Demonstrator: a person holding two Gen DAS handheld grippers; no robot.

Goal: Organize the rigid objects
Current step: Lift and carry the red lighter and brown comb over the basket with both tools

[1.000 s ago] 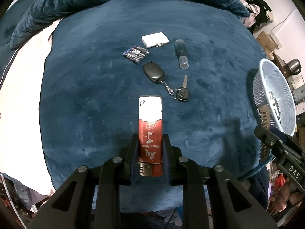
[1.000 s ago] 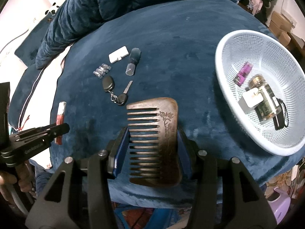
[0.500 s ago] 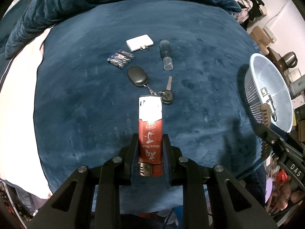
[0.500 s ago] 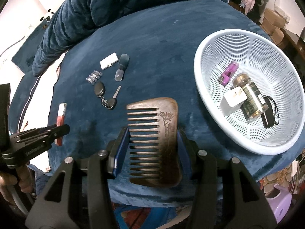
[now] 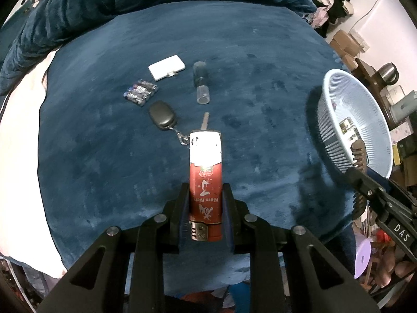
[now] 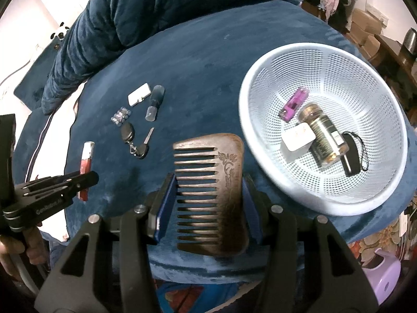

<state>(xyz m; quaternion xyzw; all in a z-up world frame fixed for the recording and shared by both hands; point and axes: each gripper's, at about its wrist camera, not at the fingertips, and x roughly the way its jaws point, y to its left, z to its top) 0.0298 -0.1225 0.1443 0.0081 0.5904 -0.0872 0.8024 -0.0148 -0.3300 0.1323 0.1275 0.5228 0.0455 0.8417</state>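
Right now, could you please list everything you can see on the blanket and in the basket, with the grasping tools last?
lighter: 1, red and white, held in the left tool
comb: 1, brown wood, held in the right tool
basket: 1, white, on the blanket's right side
purple item: 1, in the basket
jar: 1, gold and dark, in the basket
white block: 1, in the basket, against the jar
black item with cord: 1, in the basket
batteries: one pack, blue-purple, on the blanket
white case: 1, beyond the batteries
dark tube: 1, clear-tipped, right of the case
key fob with key: 1, black, mid-blanket
blanket: 1, dark blue
left tool: shut on the lighter
right tool: shut on the comb
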